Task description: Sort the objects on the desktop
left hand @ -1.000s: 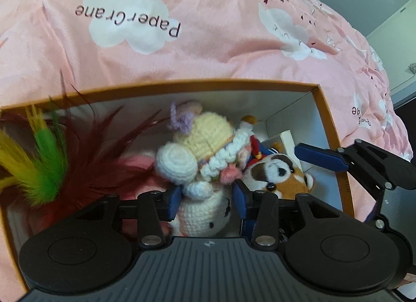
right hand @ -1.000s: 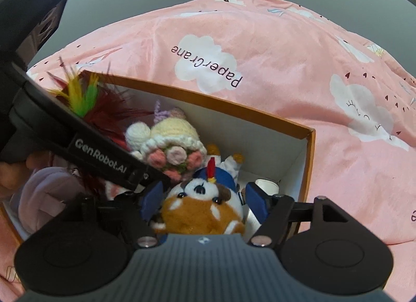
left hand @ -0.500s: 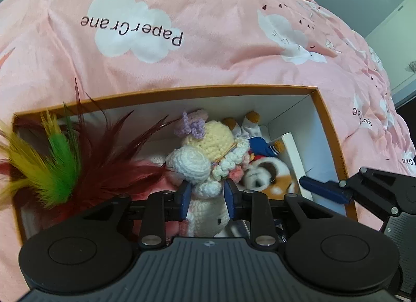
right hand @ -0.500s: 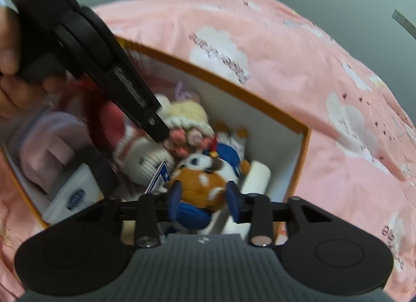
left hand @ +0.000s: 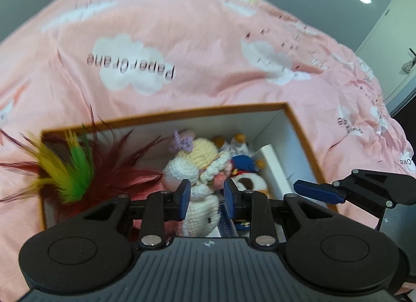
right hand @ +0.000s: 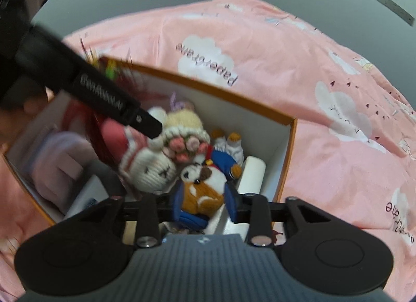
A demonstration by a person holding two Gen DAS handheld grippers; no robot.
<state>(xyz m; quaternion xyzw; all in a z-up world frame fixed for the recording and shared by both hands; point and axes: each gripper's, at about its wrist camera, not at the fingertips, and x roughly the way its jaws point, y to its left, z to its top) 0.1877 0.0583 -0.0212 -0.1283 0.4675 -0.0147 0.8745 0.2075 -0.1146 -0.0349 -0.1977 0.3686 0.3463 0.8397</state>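
Note:
An orange-rimmed white box (left hand: 304, 133) sits on a pink bedspread and holds toys. My left gripper (left hand: 204, 196) is shut on a cream crocheted doll (left hand: 200, 211) with a yellow hat, and holds it over the box. The doll also shows in the right wrist view (right hand: 158, 169). My right gripper (right hand: 204, 204) is shut on a brown-and-white plush dog (right hand: 205, 187) in a blue coat, raised over the box's right part (right hand: 286, 156). The right gripper's finger (left hand: 319, 192) shows at the left view's right side.
Red, yellow and green feathers (left hand: 70, 174) stick out of the box's left end. A white roll (right hand: 252, 174) lies by the right wall. A pink pouch (right hand: 62, 161) and a white carton (right hand: 85, 198) lie at the left. Pink bedspread (left hand: 208, 49) surrounds the box.
Both grippers closed on their toys and have lifted upward and back, so the box looks smaller and lower. The doll and the plush dog rise with them.

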